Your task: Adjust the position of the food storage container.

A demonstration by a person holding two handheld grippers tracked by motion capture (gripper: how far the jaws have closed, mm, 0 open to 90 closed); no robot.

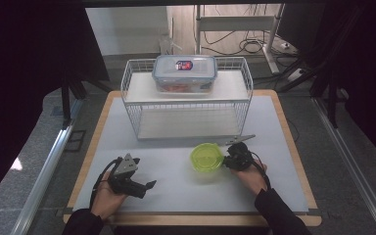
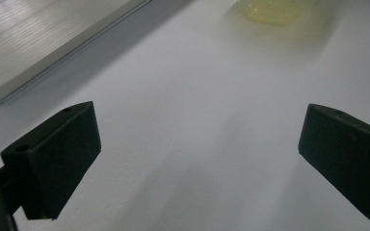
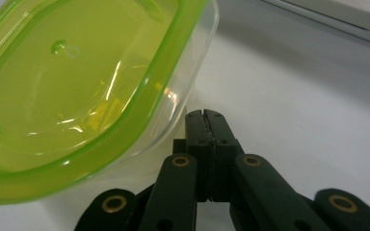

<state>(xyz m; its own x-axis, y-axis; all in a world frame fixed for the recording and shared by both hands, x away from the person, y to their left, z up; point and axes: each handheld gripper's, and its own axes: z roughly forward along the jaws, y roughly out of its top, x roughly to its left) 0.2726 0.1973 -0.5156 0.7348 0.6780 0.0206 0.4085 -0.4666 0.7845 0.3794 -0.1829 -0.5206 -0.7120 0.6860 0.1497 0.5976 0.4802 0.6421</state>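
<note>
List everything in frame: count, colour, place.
tub: 1, green lid, clear walls, table centre-right, beside right claw
box: 1, clear, blue-rimmed lid, red contents, rack's top shelf
rack: 1, white wire, two shelves, table's far half
mat: 1, pale grey, covers the table
table: 1, wooden edge
left claw: 1, black, open, near left, above bare mat
right claw: 1, black, shut, tip beside the tub's wall
hands: 2, dark sleeves, bottom edge

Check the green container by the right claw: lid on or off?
On. In the right claw view the green-rimmed lid covers the green container, sitting flush on the clear base. The right claw is shut, empty, beside its wall.
</note>
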